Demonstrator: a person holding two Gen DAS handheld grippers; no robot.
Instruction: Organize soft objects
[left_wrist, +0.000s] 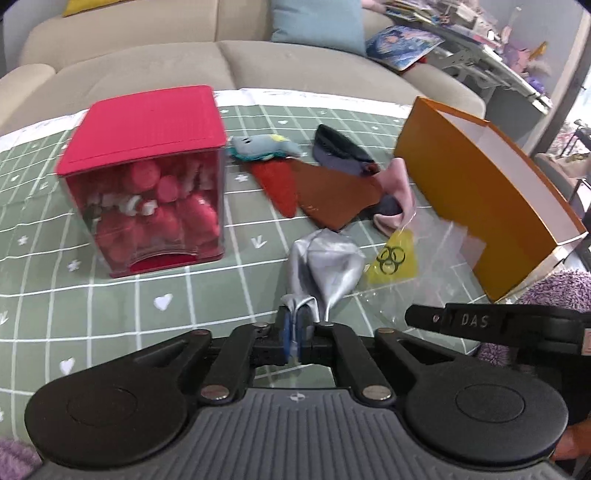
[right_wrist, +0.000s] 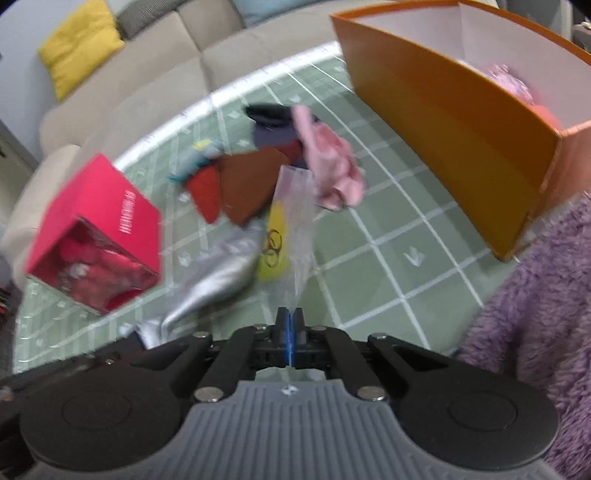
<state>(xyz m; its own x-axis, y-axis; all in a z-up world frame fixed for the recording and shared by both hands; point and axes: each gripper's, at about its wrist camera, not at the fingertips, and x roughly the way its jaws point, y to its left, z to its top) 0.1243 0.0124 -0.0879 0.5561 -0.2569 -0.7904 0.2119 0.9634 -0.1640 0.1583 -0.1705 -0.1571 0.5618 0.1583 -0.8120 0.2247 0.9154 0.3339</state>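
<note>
My left gripper (left_wrist: 295, 314) is shut on a corner of a shiny silver cloth (left_wrist: 327, 266), which also shows in the right wrist view (right_wrist: 218, 280). My right gripper (right_wrist: 290, 314) is shut on the edge of a clear plastic bag with a yellow biohazard label (right_wrist: 291, 225); the bag also shows in the left wrist view (left_wrist: 395, 258). A pile of soft items lies beyond: a pink cloth (left_wrist: 397, 192), a brown piece (left_wrist: 332, 192), a red piece (left_wrist: 279, 184), a grey-blue plush (left_wrist: 262, 147) and a dark cloth (left_wrist: 340, 147). An open orange box (left_wrist: 476, 192) stands to the right.
A red box with a clear front, full of red items (left_wrist: 151, 184), stands on the left of the green grid tablecloth (left_wrist: 184, 295). A beige sofa (left_wrist: 147, 55) runs behind the table. The orange box holds pink items (right_wrist: 513, 85). A purple fluffy sleeve (right_wrist: 535, 314) is at right.
</note>
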